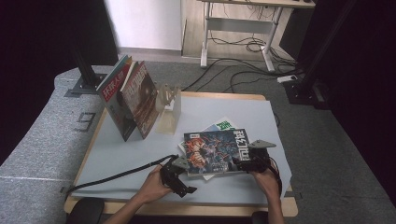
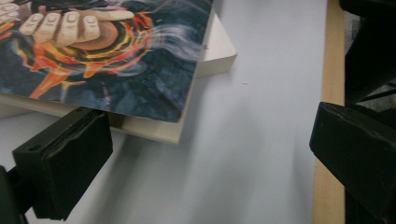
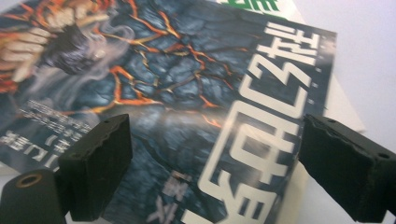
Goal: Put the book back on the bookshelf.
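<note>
A dark blue magazine (image 1: 215,150) with fiery cover art lies on top of a small stack near the table's front. Its corner (image 2: 140,60) rests on a white book (image 2: 217,49) below it. A green-lettered book (image 1: 225,125) pokes out from under the stack's far side. My left gripper (image 1: 178,171) is at the magazine's left front corner; in the left gripper view it (image 2: 210,144) is open, its left jaw close under the cover's edge. My right gripper (image 1: 246,164) is at the right front edge; the right gripper view has it (image 3: 215,158) open above the cover (image 3: 187,84).
Two books (image 1: 130,95) stand leaning at the back left against a clear acrylic stand (image 1: 169,106). The grey mat (image 1: 219,109) covers the wooden table, whose edge (image 2: 330,70) runs just right of the left gripper. Cables trail off the front left.
</note>
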A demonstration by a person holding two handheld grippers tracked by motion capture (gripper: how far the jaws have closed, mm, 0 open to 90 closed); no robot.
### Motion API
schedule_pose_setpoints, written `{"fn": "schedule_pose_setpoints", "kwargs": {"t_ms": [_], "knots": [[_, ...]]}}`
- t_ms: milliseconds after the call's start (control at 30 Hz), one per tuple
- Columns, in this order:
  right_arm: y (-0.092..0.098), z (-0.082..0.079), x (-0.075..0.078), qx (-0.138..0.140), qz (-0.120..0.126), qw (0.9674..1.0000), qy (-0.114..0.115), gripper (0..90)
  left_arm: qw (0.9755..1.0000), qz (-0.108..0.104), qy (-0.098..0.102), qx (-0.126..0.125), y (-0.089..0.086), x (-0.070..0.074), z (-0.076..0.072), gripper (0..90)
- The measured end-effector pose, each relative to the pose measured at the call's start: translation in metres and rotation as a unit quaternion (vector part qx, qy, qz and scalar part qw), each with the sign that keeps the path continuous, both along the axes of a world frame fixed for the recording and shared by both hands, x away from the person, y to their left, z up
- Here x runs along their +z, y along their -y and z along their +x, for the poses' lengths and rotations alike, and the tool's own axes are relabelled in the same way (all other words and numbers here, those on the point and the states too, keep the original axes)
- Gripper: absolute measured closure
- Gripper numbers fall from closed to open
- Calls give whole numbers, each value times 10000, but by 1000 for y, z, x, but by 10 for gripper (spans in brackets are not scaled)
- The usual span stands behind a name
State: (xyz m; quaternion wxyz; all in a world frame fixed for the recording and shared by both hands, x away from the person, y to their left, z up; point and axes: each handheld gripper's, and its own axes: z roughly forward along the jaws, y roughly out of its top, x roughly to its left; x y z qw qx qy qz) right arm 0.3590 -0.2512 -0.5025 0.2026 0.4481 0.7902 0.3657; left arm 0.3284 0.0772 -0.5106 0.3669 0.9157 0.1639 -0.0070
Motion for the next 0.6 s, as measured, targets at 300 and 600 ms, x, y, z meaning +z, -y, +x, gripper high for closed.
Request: {"fn": "schedule_pose_setpoints", "kwargs": {"t_ms": [300, 600], "knots": [[9, 8, -10, -154, 134, 9996, -211, 97, 9998, 147, 105, 95, -1, 0, 4, 0], [9, 24, -16, -216, 320, 9988, -297, 36, 9996, -109, -42, 263, -4, -3, 13, 0]]}}
